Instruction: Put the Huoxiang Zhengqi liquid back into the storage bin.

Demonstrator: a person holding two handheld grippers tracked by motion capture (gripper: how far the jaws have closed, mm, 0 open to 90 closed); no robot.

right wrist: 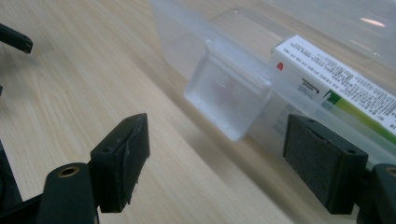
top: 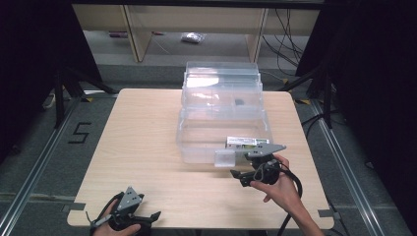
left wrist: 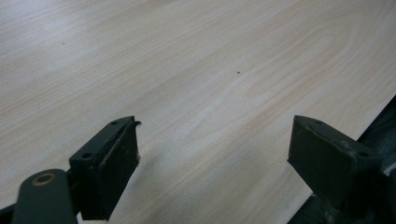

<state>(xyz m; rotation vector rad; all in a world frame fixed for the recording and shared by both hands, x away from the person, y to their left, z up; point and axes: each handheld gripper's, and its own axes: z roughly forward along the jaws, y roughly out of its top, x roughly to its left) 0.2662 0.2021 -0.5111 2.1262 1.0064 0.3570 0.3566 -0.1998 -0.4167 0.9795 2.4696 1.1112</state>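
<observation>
Clearly, the clear plastic box (top: 222,129) is what the work turns on; it is found at the table's middle, running toward twelve o'clock, with its lid thrown back at the far end. A small clear latch (right wrist: 227,95) hangs from the near wall, at six o'clock of the box, and a printed carton (right wrist: 336,88) is seen lying inside, just behind that wall. The box is judged light, thin-walled and stiff but liable to flex and crack if squeezed hard; its smooth plastic would likely slip between the pads. The latch tab is judged the best place to be gripped, pinched across its flat faces, since the walls are too wide.

The right gripper (right wrist: 217,154) is held just short of the latch, jaws spread wide with nothing between them. The left gripper (left wrist: 215,156) is rested at seven o'clock near the table (top: 142,147) edge, jaws likewise wide apart and empty.
</observation>
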